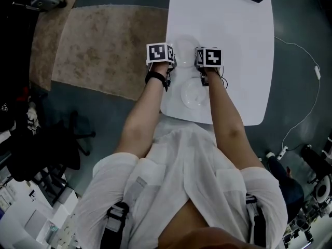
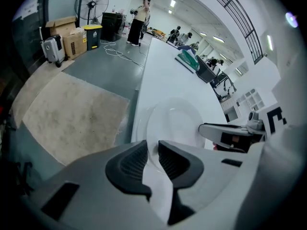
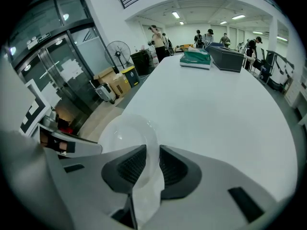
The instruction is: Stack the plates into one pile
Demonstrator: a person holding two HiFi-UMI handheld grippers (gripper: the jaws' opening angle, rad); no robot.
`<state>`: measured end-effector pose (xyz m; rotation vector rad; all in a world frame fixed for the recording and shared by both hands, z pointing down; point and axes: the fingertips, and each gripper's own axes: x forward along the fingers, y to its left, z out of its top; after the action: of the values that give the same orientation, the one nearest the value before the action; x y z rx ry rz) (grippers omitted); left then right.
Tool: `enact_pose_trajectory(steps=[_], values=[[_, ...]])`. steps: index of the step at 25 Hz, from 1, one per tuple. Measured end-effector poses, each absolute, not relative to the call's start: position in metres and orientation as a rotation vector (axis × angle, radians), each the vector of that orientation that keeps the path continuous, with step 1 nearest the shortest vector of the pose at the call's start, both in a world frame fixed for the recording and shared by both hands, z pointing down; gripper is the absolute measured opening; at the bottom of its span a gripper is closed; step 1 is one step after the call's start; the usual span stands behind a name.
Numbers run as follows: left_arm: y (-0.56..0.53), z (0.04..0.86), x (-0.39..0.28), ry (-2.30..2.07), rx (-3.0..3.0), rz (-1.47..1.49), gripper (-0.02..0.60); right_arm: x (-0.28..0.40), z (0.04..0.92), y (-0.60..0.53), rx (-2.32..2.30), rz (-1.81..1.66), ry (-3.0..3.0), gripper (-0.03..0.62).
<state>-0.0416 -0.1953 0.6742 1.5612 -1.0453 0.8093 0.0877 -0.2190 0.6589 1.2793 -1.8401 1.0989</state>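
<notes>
1. The left hand-held gripper [image 2: 153, 152] and right hand-held gripper [image 3: 152, 155] pinch opposite rims of one plate [image 1: 185, 50], just beyond the second plate [image 1: 194, 94] on the table [image 1: 244, 30].
2. Uneven pulling could slip a rim free, dropping it.

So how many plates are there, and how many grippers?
Plates: 2 (held plate, free plate)
Grippers: 2 (left gripper, right gripper, both shut on the held plate)
Total: 4
</notes>
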Motion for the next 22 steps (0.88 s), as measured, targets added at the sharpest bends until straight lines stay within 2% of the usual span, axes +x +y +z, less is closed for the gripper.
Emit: enact_pose_trajectory(steps=[3,6,11,18,22], values=[[-0.196,0.676,-0.044,-1.038,1.580,0.802,0.078,0.085,0.664,-0.218,1.254,1.113,-1.845,0.107],[-0.198,0.676,-0.044,-1.033,1.602,0.793,0.087,0.081,0.668,-0.216,1.210,1.122,-1.867,0.148],[-0.200,0.670,-0.051,-1.050,1.628,0.779,0.112,0.083,0.669,-0.217,1.188,1.086,-1.867,0.173],[-0.206,0.670,-0.058,-1.066,1.645,0.755,0.165,0.072,0.677,-0.213,1.122,1.101,-1.872,0.171],[-0.204,0.675,-0.065,-1.068,1.636,0.749,0.172,0.058,0.678,-0.210,1.067,1.068,-1.891,0.147]])
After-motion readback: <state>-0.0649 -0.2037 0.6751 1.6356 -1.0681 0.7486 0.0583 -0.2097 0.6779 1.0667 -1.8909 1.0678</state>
